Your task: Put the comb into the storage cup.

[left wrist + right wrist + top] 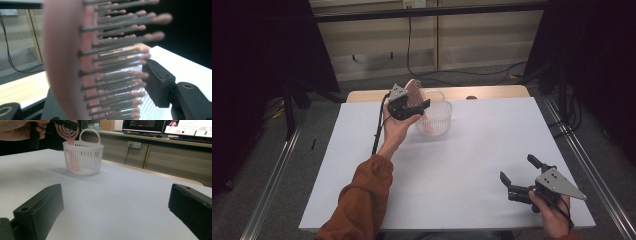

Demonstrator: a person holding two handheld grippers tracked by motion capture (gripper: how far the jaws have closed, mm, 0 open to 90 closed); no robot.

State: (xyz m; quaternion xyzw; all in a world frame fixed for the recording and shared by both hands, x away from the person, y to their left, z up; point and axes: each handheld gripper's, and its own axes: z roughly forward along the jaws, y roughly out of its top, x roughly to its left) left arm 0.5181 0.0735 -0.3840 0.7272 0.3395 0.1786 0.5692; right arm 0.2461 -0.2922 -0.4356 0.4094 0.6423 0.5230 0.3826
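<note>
The left claw (412, 104) is clamped on the head of a pink brush (414, 92), held up at the far side of the desk (472, 150). In the left gripper view the brush (75, 62) stands between the two jaws, its back towards one jaw and its bristles pointing at the other, which meets the bristle tips. The brush head sits above the rim of a white basket (434, 117), and its handle reaches down inside; in the right gripper view the pink handle shows through the basket's (83, 157) slatted wall on the side nearest the left hand (23, 130). The basket stands upright near the far edge of the desk, its loop handle raised.

The right claw (518, 176) is well apart from the basket, low over the near right corner of the desk. Its jaws stand wide apart with nothing between them, and bare white desk (112, 202) shows in the gap. The right hand (552, 210) grips it from the near edge.
</note>
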